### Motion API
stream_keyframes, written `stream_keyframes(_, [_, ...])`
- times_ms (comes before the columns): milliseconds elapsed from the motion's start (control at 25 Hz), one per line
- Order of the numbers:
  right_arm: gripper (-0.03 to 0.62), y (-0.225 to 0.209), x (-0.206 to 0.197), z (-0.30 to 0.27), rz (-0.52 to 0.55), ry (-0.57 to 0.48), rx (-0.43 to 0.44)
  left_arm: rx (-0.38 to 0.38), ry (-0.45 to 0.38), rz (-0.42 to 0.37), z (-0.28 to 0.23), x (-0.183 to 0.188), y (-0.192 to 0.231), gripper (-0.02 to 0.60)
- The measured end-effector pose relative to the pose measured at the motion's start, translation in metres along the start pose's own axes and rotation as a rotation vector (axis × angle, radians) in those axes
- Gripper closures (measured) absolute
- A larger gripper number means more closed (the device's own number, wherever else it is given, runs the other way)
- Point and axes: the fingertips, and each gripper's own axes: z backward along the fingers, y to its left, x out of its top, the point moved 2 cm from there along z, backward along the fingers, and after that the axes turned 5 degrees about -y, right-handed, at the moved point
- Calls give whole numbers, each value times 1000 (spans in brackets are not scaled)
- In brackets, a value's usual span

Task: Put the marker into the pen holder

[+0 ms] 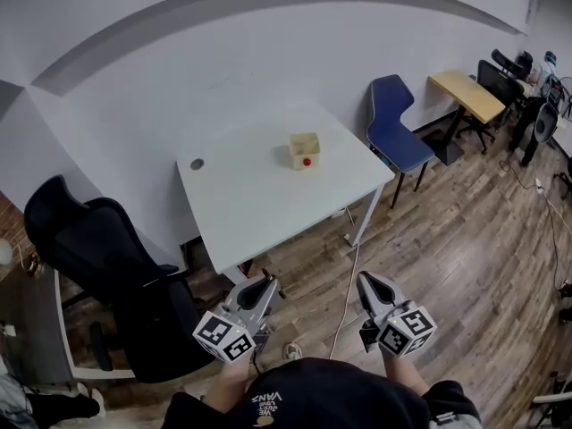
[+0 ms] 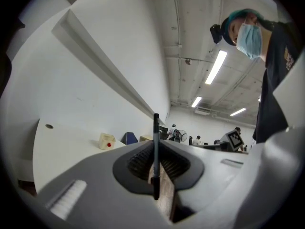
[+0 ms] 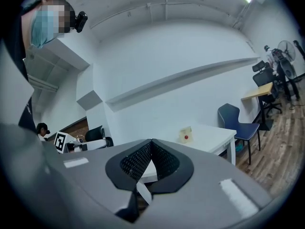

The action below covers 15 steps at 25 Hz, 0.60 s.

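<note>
— What is seen at the far left?
— A black chair (image 1: 107, 257) is seen there. It is stood on the floor (image 1: 465, 231), just beside the white counter (image 1: 241, 213)

— What is held next to it?
— The left gripper (image 1: 259, 291) is held low, close to the person's body and well apart from the counter. Its fingers are clenched on the marker (image 2: 156, 142). The marker is thin and black. It is kept upright between the fingers, and its top is poked out past them

— Where is the pen holder found?
— The pen holder (image 1: 305, 150) is set on the counter, toward the far side. It is a small cream box with a red dot on its front. A little round grey hole (image 1: 197, 164) is seen in the counter to the left of it. The marker is kept well apart from the pen holder

— And the other gripper?
— The right gripper (image 1: 374, 289) is held low too, beside the left one. Its fingers are pressed together at the tips, and nothing is caught between them

— What is seen further right?
— A blue chair (image 1: 393, 128) is stood near the right corner of the counter. A wooden desk (image 1: 466, 94) is seen past it, by the wall
</note>
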Motion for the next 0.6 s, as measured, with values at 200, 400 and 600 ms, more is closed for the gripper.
stream_keyframes(200, [594,-4,-7,-28,-12,6,-51,-35,11,7,-16,6,38,500])
stream_keyframes(400, [594,-27,-11,-43,-32,26,-76,-49,35,28,-42,-2,54,500])
stream_keyframes(600, [594,-67,-5,-73,-52,30,-49,-29,31,16,-81,-4,69,500])
